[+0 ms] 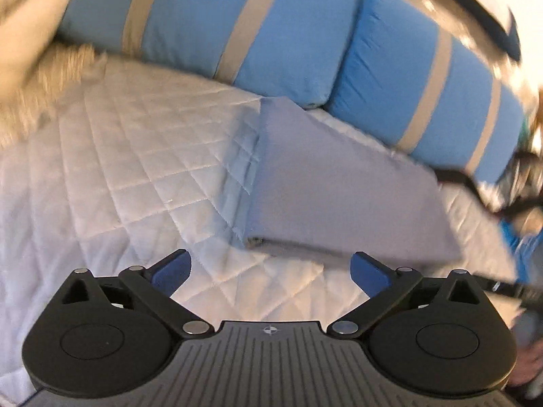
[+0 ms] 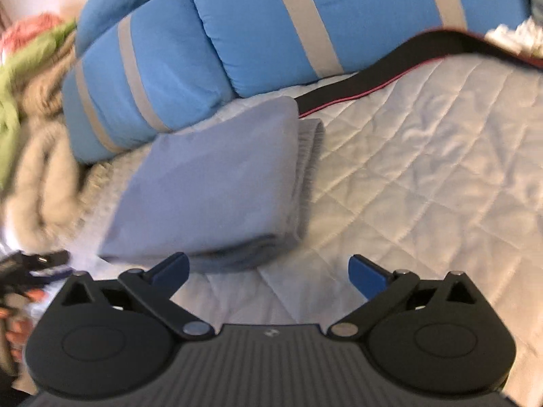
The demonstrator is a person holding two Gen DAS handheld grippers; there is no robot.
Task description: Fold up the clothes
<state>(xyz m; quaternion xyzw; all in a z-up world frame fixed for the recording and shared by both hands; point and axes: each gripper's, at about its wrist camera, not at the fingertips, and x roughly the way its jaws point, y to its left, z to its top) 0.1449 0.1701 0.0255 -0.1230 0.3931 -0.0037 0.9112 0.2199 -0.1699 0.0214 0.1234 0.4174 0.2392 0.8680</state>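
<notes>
A folded lavender-grey garment (image 1: 339, 186) lies on the white quilted bed cover (image 1: 118, 169), just in front of the blue pillows. In the right wrist view the same garment (image 2: 217, 183) lies ahead and to the left, with a ribbed grey cuff edge along its right side. My left gripper (image 1: 270, 273) is open and empty, its blue-padded fingers (image 1: 173, 271) just short of the garment's near edge. My right gripper (image 2: 268, 274) is open and empty, its left finger close to the garment's near right corner.
Blue pillows with grey stripes (image 1: 237, 27) (image 2: 237, 34) lie behind the garment. A beige fluffy blanket (image 2: 40, 176) and green cloth (image 2: 20, 78) lie at left. A black strap with red edging (image 2: 390, 68) crosses the bed cover (image 2: 424, 169).
</notes>
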